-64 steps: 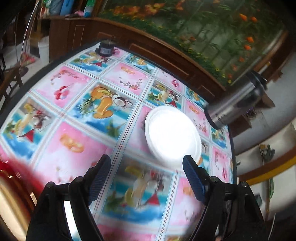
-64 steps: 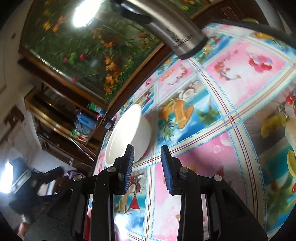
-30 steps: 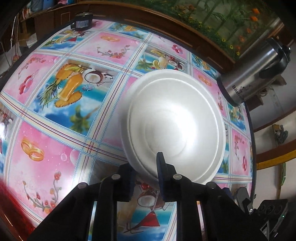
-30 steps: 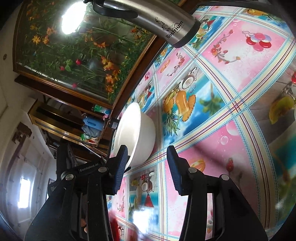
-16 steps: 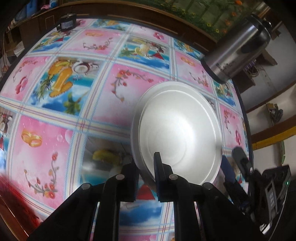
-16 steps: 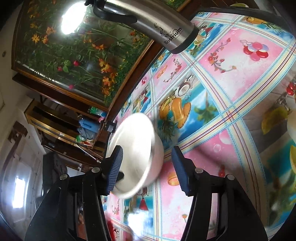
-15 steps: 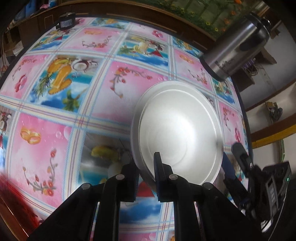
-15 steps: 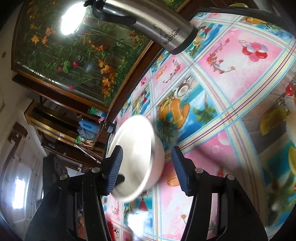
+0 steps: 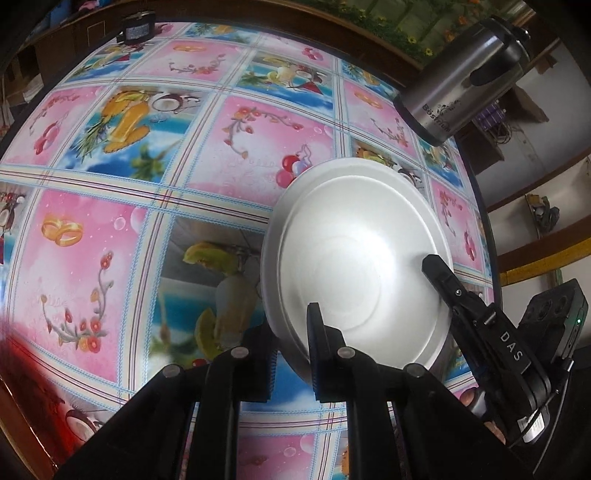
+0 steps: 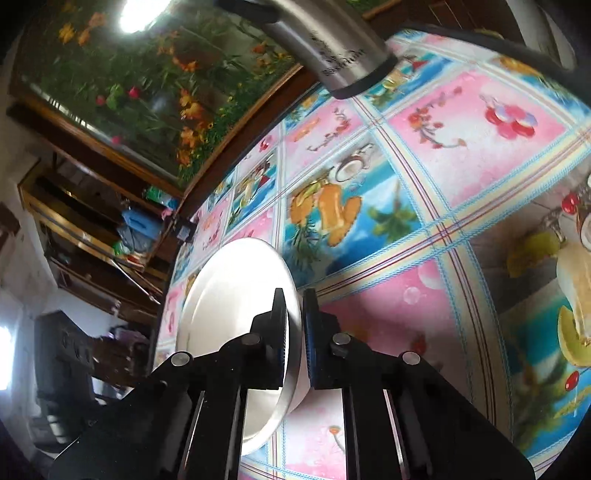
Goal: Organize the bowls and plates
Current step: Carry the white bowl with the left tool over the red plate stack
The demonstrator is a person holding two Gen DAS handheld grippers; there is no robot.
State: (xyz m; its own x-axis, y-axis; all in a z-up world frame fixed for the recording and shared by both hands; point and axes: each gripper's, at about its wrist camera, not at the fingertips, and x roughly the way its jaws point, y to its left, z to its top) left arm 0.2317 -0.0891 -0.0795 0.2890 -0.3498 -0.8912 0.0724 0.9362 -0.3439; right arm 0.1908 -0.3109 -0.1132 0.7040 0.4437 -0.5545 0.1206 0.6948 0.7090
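A white bowl [image 9: 354,258] is held tilted above the colourful tablecloth [image 9: 110,221]. My left gripper [image 9: 291,339] is shut on its near rim, one finger inside the bowl and the other under it. My right gripper [image 9: 439,273] comes in from the right in the left wrist view and clamps the rim on that side. In the right wrist view the same bowl [image 10: 229,306] stands edge-on at lower left, with the right gripper [image 10: 294,314] shut on its rim, pads on both faces of the wall.
A steel thermos flask [image 9: 461,74] stands at the far right table edge, also at the top of the right wrist view as the flask [image 10: 332,40]. A small black device [image 9: 135,33] sits at the far edge. A wooden cabinet with a fish tank [image 10: 147,85] runs behind.
My left gripper closed on the bowl's rim, lifted it and carried it toward the right gripper. The right gripper opened around the far rim, then closed on it.
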